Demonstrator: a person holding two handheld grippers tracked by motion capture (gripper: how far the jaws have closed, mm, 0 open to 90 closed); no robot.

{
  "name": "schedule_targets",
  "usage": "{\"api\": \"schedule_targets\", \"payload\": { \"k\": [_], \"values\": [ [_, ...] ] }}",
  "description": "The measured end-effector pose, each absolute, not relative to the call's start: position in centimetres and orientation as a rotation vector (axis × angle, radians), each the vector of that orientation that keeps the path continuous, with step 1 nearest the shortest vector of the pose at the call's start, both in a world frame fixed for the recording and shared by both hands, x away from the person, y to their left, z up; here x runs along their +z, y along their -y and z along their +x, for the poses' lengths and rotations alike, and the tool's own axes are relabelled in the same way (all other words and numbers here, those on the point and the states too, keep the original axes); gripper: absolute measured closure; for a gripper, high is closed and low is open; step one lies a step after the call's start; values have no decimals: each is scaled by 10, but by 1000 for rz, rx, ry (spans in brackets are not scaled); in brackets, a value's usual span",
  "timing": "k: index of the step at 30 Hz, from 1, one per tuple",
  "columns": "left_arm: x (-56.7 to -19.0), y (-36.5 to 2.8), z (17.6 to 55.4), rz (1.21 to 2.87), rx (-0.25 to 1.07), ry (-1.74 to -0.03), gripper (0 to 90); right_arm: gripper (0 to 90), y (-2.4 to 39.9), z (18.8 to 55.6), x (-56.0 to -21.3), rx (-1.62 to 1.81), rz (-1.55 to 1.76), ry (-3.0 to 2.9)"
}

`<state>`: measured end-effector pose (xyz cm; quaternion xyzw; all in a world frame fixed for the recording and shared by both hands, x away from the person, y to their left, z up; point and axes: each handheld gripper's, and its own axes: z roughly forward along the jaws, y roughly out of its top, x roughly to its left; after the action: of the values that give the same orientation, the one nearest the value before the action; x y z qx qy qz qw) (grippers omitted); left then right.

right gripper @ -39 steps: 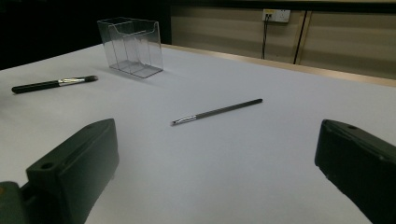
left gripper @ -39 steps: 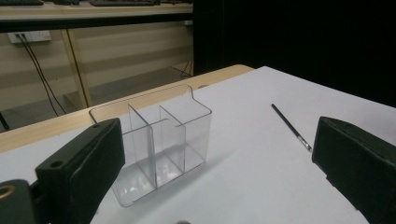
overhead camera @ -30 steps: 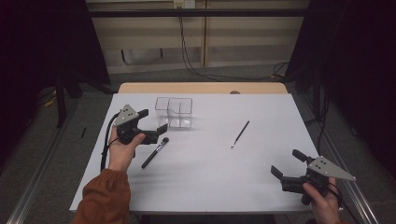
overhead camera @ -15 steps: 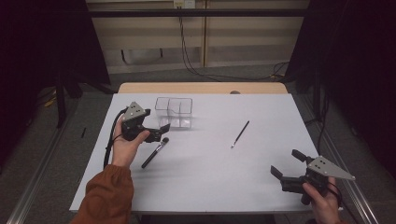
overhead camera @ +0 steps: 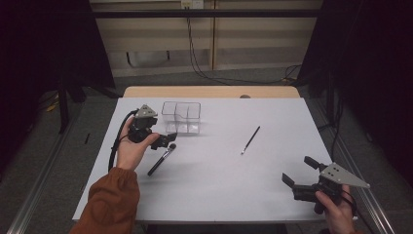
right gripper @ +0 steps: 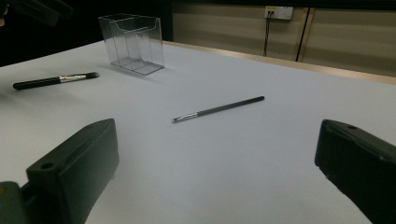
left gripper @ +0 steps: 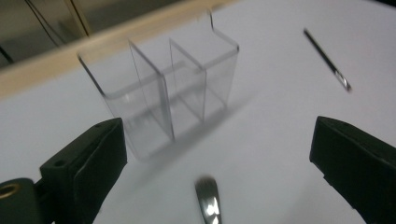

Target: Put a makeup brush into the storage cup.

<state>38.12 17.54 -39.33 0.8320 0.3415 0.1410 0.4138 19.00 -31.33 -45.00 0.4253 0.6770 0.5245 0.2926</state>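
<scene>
My left gripper (overhead camera: 165, 141) hovers open just above the bristle end of a black-handled makeup brush (overhead camera: 159, 159) lying on the white table. In the left gripper view the brush's shiny ferrule (left gripper: 208, 205) sits low between the wide-apart jaws, with a clear divided organizer box (left gripper: 163, 93) right behind it. A thin dark liner brush (overhead camera: 250, 140) lies alone mid-table. My right gripper (overhead camera: 298, 170) is open near the front right corner, holding nothing; in its own view the thin brush (right gripper: 217, 109) lies ahead between the jaws.
The clear organizer (overhead camera: 181, 117) stands at the back left of the white table top (overhead camera: 234, 195). A wooden strip (overhead camera: 209, 91) runs along the far edge. Cables hang behind the table, and dark floor surrounds it.
My left gripper has shifted a little to the right, closer to the brush's bristle end and the organizer. The right gripper and both brushes have stayed put.
</scene>
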Motion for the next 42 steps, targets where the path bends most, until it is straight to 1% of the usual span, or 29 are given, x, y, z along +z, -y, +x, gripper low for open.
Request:
{"api": "schedule_targets", "payload": {
  "k": [1, 4, 5, 6, 8, 10, 12, 15, 17, 21, 23, 27, 29, 31, 35, 37, 42],
  "values": [
    [-394, -174, 383, 2137, 324, -874, 42, 0, 313, 190, -450, 1398, 1133, -1804],
    [-395, -172, 385, 2158, 339, -885, 49, 0, 313, 190, -450, 1398, 1135, -1803],
    [-396, -172, 388, 2197, 303, -895, 49, 0, 314, 190, -450, 1400, 1136, -1803],
    [-397, -172, 389, 2210, 295, -904, 49, 0, 314, 190, -450, 1398, 1136, -1804],
    [-399, -172, 390, 2219, 284, -911, 49, 0, 314, 190, -450, 1398, 1135, -1804],
    [-402, -172, 392, 2238, 237, -920, 50, 0, 314, 190, -450, 1397, 1133, -1806],
    [-405, -173, 394, 2286, 250, -944, 51, 0, 313, 191, -450, 1401, 1141, -1808],
    [-407, -173, 397, 2322, 206, -972, 51, 0, 312, 191, -450, 1396, 1139, -1815],
    [-408, -172, 398, 2360, 227, -976, 51, 0, 312, 191, -451, 1393, 1131, -1823],
    [-409, -168, 400, 2418, 207, -992, 59, 0, 312, 191, -451, 1395, 1134, -1821],
    [-412, -165, 402, 2480, 183, -992, 57, 0, 312, 191, -451, 1393, 1133, -1821],
    [-419, -161, 405, 2520, 155, -1001, 36, 0, 312, 191, -451, 1388, 1130, -1832],
    [-422, -159, 406, 2534, 150, -1015, 48, 0, 312, 191, -451, 1388, 1128, -1834],
    [-424, -158, 407, 2560, 121, -1018, 39, 0, 311, 191, -451, 1388, 1126, -1834],
    [-426, -156, 407, 2590, 119, -1014, 58, 0, 312, 191, -451, 1392, 1132, -1832],
    [-426, -155, 407, 2599, 108, -1036, 44, 0, 312, 191, -451, 1391, 1134, -1836],
    [-431, -153, 407, 2644, 83, -1054, 60, 0, 312, 191, -451, 1383, 1127, -1843]
  ]
}}
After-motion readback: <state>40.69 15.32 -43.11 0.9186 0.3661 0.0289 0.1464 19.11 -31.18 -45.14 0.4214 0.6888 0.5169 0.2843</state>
